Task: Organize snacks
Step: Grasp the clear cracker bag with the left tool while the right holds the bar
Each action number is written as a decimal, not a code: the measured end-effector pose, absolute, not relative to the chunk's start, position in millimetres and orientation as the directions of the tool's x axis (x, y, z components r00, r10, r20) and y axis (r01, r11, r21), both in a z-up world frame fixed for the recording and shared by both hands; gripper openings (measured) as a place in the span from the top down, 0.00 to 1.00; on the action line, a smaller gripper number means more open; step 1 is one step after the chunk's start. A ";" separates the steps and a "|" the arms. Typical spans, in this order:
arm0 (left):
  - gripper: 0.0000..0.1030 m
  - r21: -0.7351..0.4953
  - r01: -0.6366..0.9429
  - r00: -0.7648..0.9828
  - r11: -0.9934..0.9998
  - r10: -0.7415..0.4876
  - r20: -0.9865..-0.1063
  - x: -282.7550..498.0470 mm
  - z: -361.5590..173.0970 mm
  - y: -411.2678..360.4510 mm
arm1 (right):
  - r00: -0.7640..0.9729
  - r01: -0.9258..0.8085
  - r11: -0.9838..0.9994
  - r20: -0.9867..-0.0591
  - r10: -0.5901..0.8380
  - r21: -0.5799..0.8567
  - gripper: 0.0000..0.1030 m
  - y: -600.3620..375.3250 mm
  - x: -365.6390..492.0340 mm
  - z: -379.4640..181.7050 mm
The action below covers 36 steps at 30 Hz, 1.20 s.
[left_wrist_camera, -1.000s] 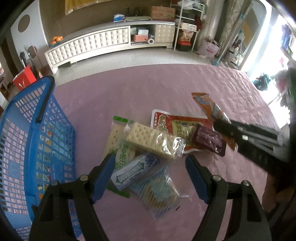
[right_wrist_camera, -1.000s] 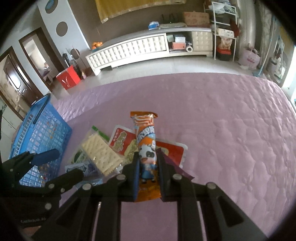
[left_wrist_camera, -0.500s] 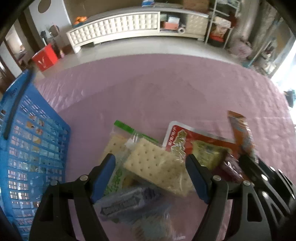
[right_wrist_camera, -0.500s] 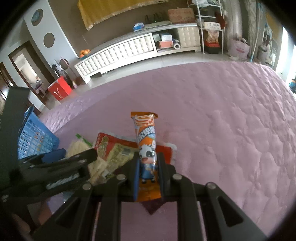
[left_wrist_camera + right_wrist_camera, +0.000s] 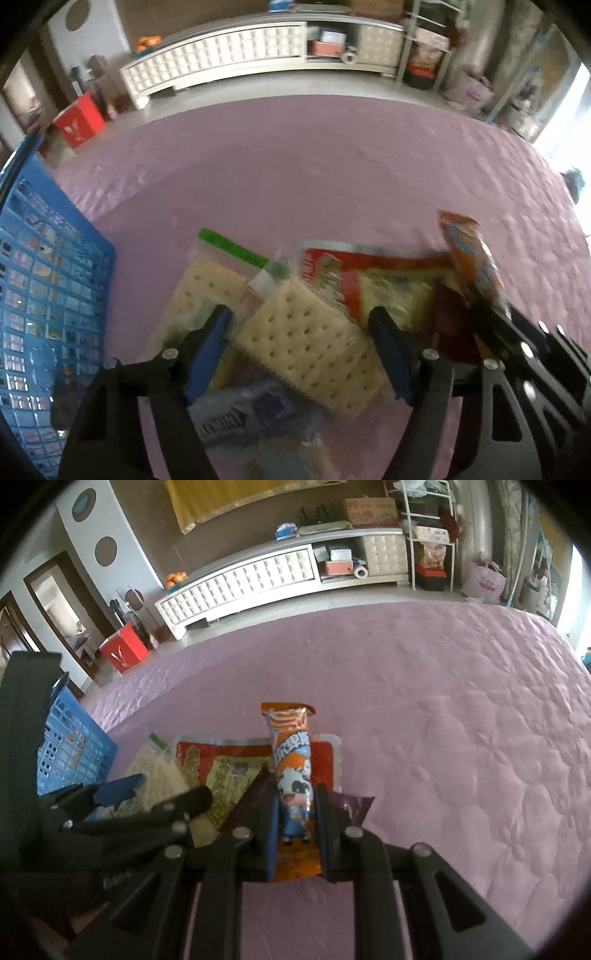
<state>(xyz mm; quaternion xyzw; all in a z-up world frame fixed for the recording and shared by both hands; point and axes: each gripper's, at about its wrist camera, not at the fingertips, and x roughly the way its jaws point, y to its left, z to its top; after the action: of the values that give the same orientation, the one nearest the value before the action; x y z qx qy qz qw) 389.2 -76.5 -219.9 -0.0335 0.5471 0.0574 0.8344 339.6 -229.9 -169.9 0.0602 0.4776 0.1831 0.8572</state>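
Now the right hand-held gripper [image 5: 295, 821] is clenched on the orange cow-print snack stick [image 5: 291, 768] at lower centre. Its neighbour, the left hand-held gripper [image 5: 301, 345], has jaws closing around the cracker pack [image 5: 306, 345], not pressing it. At left stands the blue basket [image 5: 40, 295].

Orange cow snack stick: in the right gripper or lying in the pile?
In the gripper. The right gripper is shut on the orange cow snack stick; both pads press its lower half, and its top sticks out over the red packet.
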 end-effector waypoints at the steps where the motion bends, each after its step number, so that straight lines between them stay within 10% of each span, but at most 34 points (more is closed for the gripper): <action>1: 0.30 0.011 -0.113 0.400 0.994 0.055 -0.915 386.3 -219.4 -79.6 | 0.478 -0.258 0.927 -0.798 0.366 0.270 0.79 -229.9 338.5 -169.8; 36: 0.31 -0.067 -0.066 0.666 0.996 -0.006 -0.746 216.9 -51.9 6.1 | 0.543 -0.408 0.885 -0.719 0.433 0.225 0.79 -136.0 215.7 -17.2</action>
<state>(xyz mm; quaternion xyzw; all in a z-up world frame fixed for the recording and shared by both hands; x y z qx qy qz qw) 216.9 6.1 -51.9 -0.0440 0.4082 0.0164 0.9117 215.7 -136.0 -17.2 0.0154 0.4135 0.2394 0.8784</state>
